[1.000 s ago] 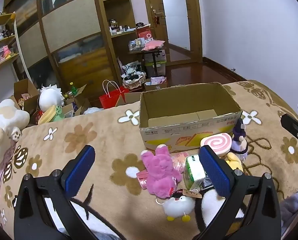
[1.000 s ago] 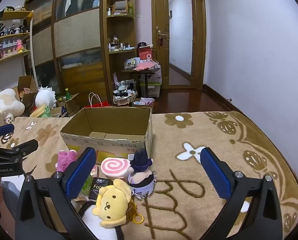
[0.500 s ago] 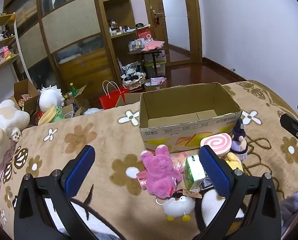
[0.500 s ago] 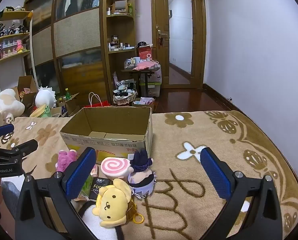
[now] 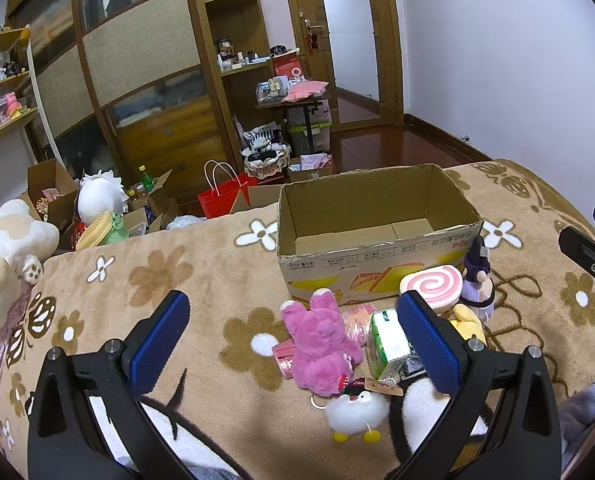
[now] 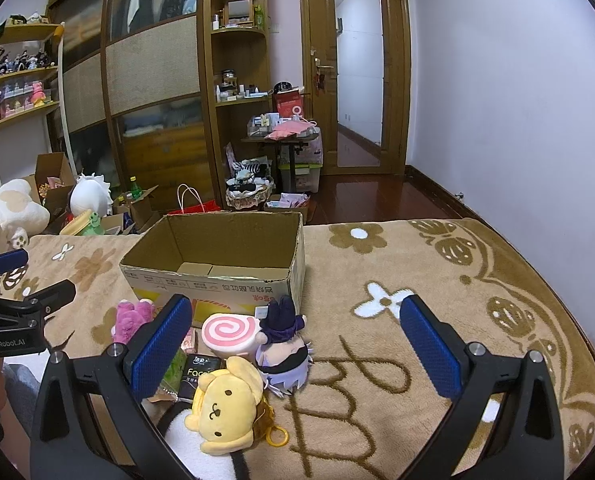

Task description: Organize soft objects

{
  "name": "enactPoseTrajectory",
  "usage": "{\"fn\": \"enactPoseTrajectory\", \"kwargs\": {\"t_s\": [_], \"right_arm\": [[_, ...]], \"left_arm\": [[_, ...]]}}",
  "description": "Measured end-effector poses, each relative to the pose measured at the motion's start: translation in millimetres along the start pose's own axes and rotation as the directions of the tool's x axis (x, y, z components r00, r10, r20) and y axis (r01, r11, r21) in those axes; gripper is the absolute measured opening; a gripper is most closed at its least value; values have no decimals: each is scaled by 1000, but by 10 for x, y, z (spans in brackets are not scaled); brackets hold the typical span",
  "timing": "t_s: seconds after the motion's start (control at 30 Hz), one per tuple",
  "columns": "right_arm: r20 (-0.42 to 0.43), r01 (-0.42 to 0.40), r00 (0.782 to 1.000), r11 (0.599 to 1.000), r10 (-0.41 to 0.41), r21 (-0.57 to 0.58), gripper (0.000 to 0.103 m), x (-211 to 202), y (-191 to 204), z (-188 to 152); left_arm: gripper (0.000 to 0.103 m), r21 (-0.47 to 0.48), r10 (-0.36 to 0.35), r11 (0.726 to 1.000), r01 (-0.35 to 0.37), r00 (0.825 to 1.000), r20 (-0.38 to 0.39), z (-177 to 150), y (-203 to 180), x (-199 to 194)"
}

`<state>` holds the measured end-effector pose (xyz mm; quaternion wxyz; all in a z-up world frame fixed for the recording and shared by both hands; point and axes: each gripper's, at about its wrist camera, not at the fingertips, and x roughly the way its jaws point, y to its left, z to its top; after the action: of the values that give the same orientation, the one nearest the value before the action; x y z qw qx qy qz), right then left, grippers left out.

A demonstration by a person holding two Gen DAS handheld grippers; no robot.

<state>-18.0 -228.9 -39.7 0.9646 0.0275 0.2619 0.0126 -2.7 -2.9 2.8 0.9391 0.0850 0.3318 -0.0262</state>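
Observation:
An open empty cardboard box [image 5: 377,240] [image 6: 217,276] stands on the flowered brown blanket. In front of it lie a pink plush [image 5: 321,340] [image 6: 131,316], a pink swirl cushion [image 5: 429,286] [image 6: 229,330], a purple-hatted doll [image 5: 477,284] [image 6: 283,344], a yellow dog plush [image 6: 227,404], a green tissue pack [image 5: 389,340] and a small white penguin [image 5: 355,410]. My left gripper [image 5: 293,344] is open and empty above the toys. My right gripper [image 6: 293,344] is open and empty, right of the pile.
A large white and tan plush [image 5: 1,248] lies at the blanket's left edge. Beyond the bed stand a red bag [image 5: 225,196], cardboard boxes with toys [image 5: 57,196], wooden cabinets and a door. The blanket [image 6: 437,300] stretches right of the box.

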Motion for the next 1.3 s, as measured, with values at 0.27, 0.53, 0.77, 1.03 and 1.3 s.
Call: {"fn": "enactPoseTrajectory", "kwargs": {"t_s": [0.27,0.53,0.77,1.03,1.3], "right_arm": [[1,2,1000,1000,-2,-1,103,-5,3,-1],[-1,0,1000,1000,0,0,103,-6,6,4],[-2,1,1000,1000,-1,0,103,-5,8,1],[-2,2,1000,1000,-2,-1,103,-3,10,-3],[-3,1,1000,1000,-1,-2,103,2,13,-4]], "left_arm": [[103,1,1,1000,-1,1000,0,-4,-1,-1],[103,-1,0,1000,0,1000,-4,-6,0,0],[103,1,2,1000,-2,1000,-4,-15,0,-4],[103,-2,-3,1000,3,1000,-10,-25,6,7],[103,-2,-4,1000,4,1000,-9,-24,8,6]]}}
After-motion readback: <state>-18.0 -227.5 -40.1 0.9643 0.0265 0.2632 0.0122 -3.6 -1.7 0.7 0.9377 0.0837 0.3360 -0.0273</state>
